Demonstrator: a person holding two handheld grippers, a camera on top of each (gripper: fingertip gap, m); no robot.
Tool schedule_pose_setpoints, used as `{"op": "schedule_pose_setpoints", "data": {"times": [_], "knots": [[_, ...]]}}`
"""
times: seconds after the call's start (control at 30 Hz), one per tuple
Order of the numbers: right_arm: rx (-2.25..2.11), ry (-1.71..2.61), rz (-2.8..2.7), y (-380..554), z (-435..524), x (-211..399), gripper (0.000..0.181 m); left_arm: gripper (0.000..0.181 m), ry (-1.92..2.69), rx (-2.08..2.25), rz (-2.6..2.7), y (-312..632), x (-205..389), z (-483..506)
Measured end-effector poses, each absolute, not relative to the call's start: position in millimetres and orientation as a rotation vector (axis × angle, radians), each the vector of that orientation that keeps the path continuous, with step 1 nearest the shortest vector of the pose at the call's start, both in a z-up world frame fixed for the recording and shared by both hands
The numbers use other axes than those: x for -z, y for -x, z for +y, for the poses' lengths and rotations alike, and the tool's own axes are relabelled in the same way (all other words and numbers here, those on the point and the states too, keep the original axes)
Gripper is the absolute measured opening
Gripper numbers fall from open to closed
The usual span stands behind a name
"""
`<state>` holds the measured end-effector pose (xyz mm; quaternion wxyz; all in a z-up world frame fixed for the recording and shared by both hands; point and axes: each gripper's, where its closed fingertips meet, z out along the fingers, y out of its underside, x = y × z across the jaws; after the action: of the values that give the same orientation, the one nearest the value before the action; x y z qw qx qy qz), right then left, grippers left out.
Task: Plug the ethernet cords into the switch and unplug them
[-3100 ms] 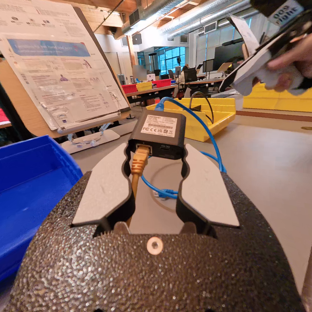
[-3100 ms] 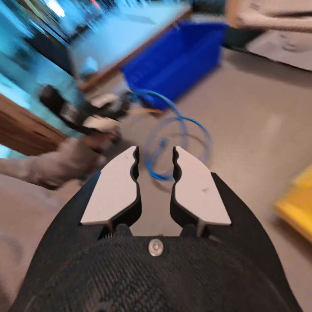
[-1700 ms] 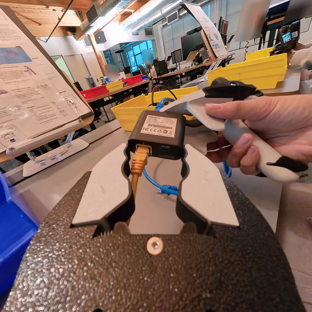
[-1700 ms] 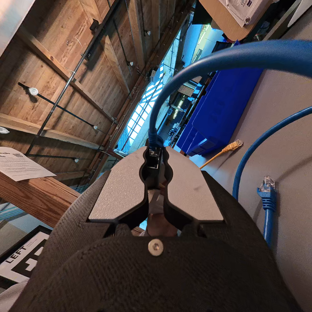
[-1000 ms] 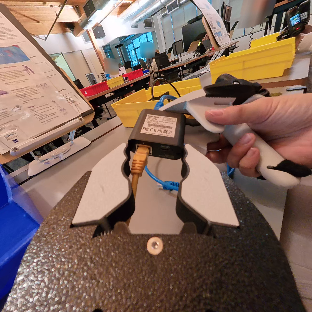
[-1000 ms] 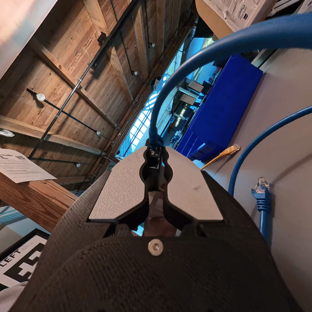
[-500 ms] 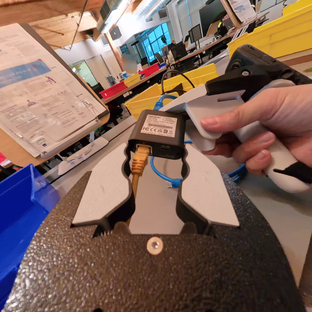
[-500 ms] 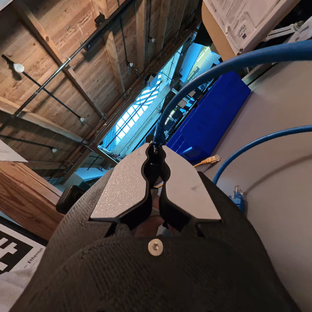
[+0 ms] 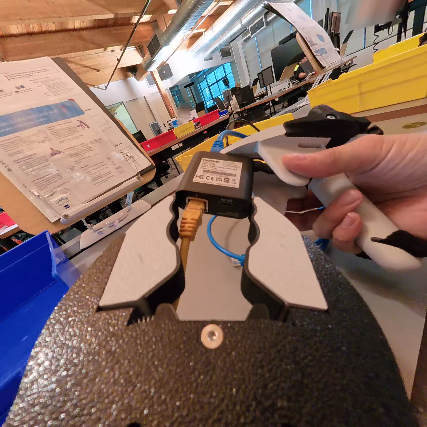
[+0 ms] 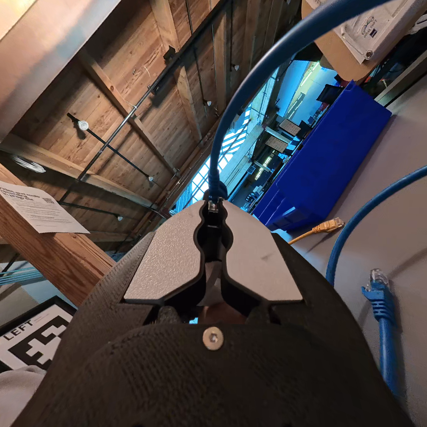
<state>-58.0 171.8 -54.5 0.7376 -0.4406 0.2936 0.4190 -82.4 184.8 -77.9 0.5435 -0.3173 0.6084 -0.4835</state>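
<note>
My left gripper [image 9: 212, 203] is shut on the black switch [image 9: 219, 184] and holds it above the table. A yellow ethernet cord [image 9: 191, 217] is plugged into its front port and runs back between my jaws. My right gripper [image 10: 214, 208], held by a hand [image 9: 369, 175], is shut on the blue cord's plug [image 10: 213, 204] at the back of the switch, where the blue boot [image 9: 217, 145] shows. I cannot tell how deep the plug sits. The blue cord's other plug [image 9: 235, 261] lies loose on the table; it also shows in the right wrist view [image 10: 379, 286]. The yellow cord's free plug [image 10: 330, 225] lies nearby.
A blue bin [image 9: 27, 288] stands at the left, also seen in the right wrist view [image 10: 323, 166]. A document stand [image 9: 69, 150] is behind it. Yellow bins [image 9: 369, 87] stand at the back right. The grey table [image 9: 369, 312] spreads below. Both grippers' tips are close together, under 4 cm apart.
My right gripper, open and away from the switch 3.1 s ago, has shut on the blue plug behind it. In the last half second both holds stay; the views tilt slightly.
</note>
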Motion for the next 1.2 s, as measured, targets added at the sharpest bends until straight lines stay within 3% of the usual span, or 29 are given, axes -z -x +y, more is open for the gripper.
{"op": "schedule_pose_setpoints", "data": {"times": [0.47, 0.6, 0.83, 1.2], "knots": [[-0.873, 0.984, 0.668, 57.0, 171.3, 56.5, 0.019, 0.058, 0.746, 1.129, 1.442, 82.4, 78.2, 184.7], [-0.866, 0.999, 0.691, 56.1, 172.7, 60.3, 0.039, 0.058, 0.736, 1.131, 1.416, 83.7, 74.2, 184.8], [-0.919, 0.96, 0.673, 58.3, 171.2, 55.3, 0.011, 0.058, 0.745, 1.155, 1.438, 83.1, 77.3, 183.9], [-0.887, 0.954, 0.688, 57.1, 171.1, 56.3, 0.014, 0.058, 0.753, 1.169, 1.45, 82.6, 78.9, 183.5]]}}
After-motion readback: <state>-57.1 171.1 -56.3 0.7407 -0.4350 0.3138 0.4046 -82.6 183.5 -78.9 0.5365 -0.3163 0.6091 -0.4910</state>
